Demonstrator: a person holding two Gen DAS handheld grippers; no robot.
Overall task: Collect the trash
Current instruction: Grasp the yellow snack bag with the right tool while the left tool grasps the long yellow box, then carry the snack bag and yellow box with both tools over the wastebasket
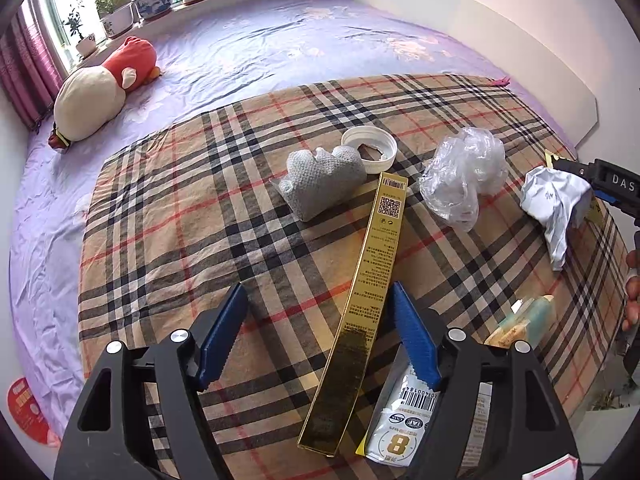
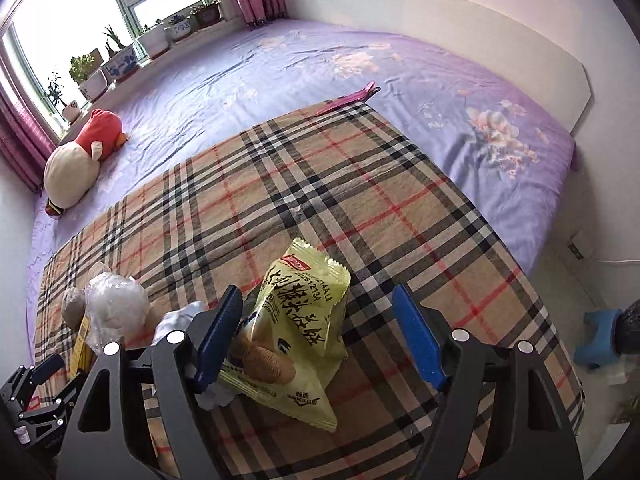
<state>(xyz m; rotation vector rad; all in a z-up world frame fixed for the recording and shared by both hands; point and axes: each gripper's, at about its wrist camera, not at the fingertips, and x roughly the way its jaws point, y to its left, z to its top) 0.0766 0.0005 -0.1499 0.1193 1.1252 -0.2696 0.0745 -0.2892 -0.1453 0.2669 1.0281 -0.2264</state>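
Trash lies on a plaid cloth [image 1: 168, 208] on the bed. In the left wrist view, my left gripper [image 1: 316, 332] is open above a long gold box [image 1: 360, 300], which lies between the fingers. A white sachet [image 1: 404, 416] lies under the right finger. Farther off are a grey mesh pouch [image 1: 320, 180], a white lid [image 1: 370, 148], crumpled clear plastic [image 1: 464, 176] and a crumpled white wrapper [image 1: 556, 204]. In the right wrist view, my right gripper [image 2: 320, 336] is open around a yellow-green snack packet [image 2: 296, 328]. The clear plastic [image 2: 116, 308] lies to its left.
A red and cream plush toy [image 1: 100, 96] lies at the far left on the purple sheet [image 1: 280, 40]. Potted plants [image 1: 156, 0] line the windowsill. A white headboard [image 1: 500, 40] is on the right. A blue stool [image 2: 596, 336] stands on the floor beside the bed.
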